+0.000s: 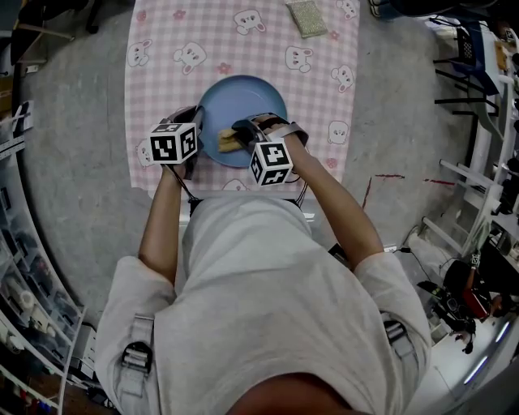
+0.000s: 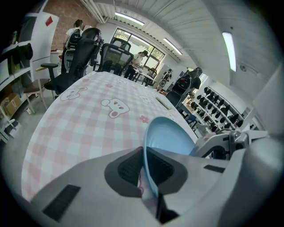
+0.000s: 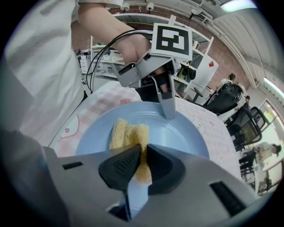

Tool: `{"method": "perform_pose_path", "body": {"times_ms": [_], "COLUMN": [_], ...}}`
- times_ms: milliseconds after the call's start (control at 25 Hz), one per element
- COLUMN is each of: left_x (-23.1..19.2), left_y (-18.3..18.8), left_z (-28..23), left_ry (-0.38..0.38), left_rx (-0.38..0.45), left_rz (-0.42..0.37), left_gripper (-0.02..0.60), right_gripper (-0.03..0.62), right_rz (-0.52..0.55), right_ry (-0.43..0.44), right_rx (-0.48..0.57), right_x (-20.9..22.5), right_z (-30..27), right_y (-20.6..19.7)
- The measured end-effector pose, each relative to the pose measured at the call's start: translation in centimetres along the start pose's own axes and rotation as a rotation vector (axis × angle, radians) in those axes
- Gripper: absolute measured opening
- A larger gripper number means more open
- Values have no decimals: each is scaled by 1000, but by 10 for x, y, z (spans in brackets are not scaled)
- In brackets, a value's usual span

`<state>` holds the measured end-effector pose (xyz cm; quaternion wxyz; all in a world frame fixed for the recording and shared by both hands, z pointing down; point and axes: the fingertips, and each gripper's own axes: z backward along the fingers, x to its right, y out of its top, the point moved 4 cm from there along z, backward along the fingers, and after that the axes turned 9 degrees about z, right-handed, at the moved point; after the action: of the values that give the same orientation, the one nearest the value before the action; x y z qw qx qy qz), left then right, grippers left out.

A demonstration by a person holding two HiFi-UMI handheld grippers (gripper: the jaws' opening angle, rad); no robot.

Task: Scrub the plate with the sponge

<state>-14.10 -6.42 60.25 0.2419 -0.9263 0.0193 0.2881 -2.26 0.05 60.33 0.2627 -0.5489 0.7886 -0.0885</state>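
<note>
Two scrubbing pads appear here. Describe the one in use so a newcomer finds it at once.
On the pink checked bunny tablecloth, find the blue plate at the near edge. The sponge lies on its near side, pinched by the right gripper. It is yellow, while the grey-green pad lies alone at the cloth's far edge.

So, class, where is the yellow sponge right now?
The yellow sponge is pinched in the right tongs on the near side of the blue plate, centre-left in the head view.
</note>
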Motion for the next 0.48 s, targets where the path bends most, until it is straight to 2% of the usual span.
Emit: {"method": "perform_pose_path", "body": {"times_ms": [280,480], "left_x": [0,-7], "left_y": [1,-1], "left_z": [0,0], "left_ry": [-5,-6], "left_rx": [0,1], "left_rz": [-7,-3], "left_gripper": [29,29], "right_gripper": [48,48], "right_rz": [-24,-124], "right_ry": [17,-24], "right_rx": [-54,-100], "right_x": [-20,-14], "right_z": [16,16], "right_y": [-27,-47]}}
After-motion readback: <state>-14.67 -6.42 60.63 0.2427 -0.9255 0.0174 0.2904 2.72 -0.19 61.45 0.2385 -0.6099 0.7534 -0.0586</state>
